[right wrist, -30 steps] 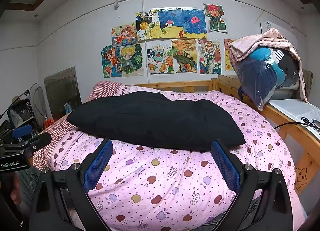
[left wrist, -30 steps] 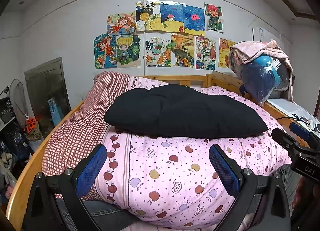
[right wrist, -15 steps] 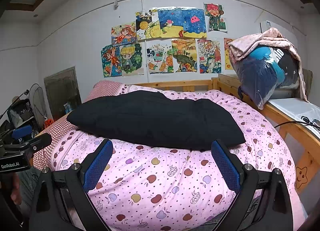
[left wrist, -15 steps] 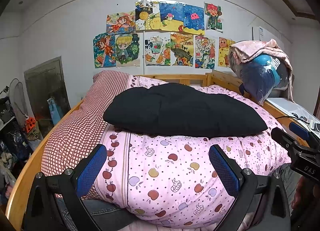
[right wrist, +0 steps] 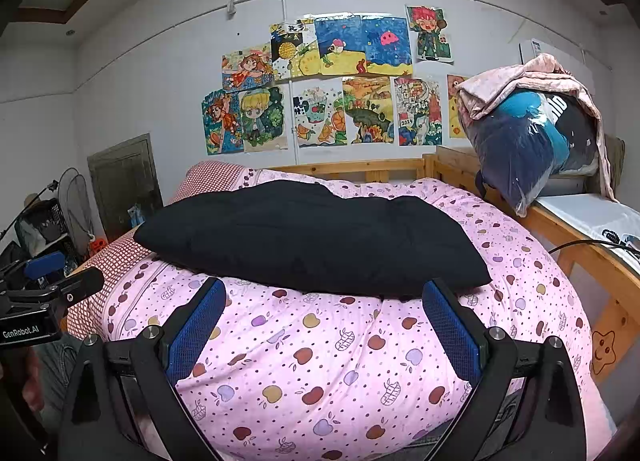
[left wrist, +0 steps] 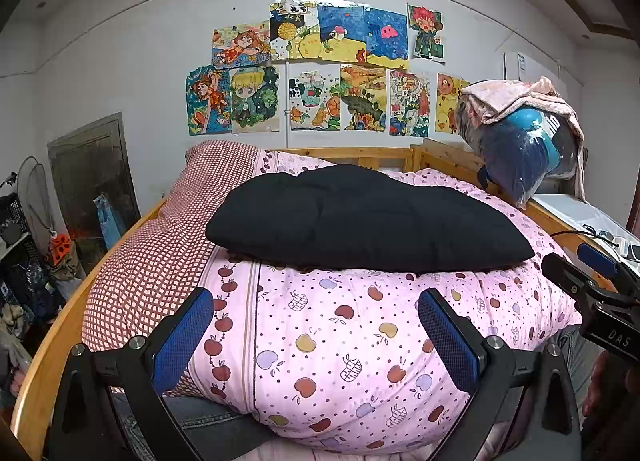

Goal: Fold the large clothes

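Black garment (left wrist: 368, 217) lies folded on the pink quilt (left wrist: 344, 333), both jaws spread

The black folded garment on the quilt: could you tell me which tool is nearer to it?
Right. The right tool has its open fingertips almost at the black garment's near edge; the left tool hangs lower, open, with pink quilt between.

A wooden bed (left wrist: 52, 345) carries a pink apple-print quilt (left wrist: 340, 333) under a black garment (left wrist: 360, 221)
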The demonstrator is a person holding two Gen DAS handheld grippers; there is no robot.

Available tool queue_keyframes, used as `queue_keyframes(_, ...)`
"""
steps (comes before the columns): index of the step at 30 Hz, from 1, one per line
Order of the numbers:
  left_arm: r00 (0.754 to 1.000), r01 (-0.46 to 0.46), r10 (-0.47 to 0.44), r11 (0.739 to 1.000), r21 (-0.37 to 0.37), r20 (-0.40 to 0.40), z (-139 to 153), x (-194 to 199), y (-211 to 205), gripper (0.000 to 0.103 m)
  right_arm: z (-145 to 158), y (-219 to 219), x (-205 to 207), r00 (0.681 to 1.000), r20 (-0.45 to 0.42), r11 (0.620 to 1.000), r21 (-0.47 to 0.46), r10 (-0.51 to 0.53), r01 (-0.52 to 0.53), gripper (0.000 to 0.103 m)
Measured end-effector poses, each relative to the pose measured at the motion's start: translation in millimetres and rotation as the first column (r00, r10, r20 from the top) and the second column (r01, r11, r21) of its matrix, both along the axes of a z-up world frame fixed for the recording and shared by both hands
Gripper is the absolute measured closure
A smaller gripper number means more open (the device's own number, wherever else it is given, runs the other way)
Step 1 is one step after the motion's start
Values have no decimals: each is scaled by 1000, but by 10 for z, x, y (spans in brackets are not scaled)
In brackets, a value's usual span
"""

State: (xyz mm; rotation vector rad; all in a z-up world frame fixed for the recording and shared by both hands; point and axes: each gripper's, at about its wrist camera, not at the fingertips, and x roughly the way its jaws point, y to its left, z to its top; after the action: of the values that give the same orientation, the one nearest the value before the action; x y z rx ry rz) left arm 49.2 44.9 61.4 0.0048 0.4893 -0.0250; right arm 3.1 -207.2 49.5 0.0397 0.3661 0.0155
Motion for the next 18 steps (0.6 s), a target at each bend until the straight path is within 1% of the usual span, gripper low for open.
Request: queue_keyframes(18,1000,-1,1,1000,1,0,15,3,-27,0,-17,26,-9,1000,0,1000,2,-3,3,6)
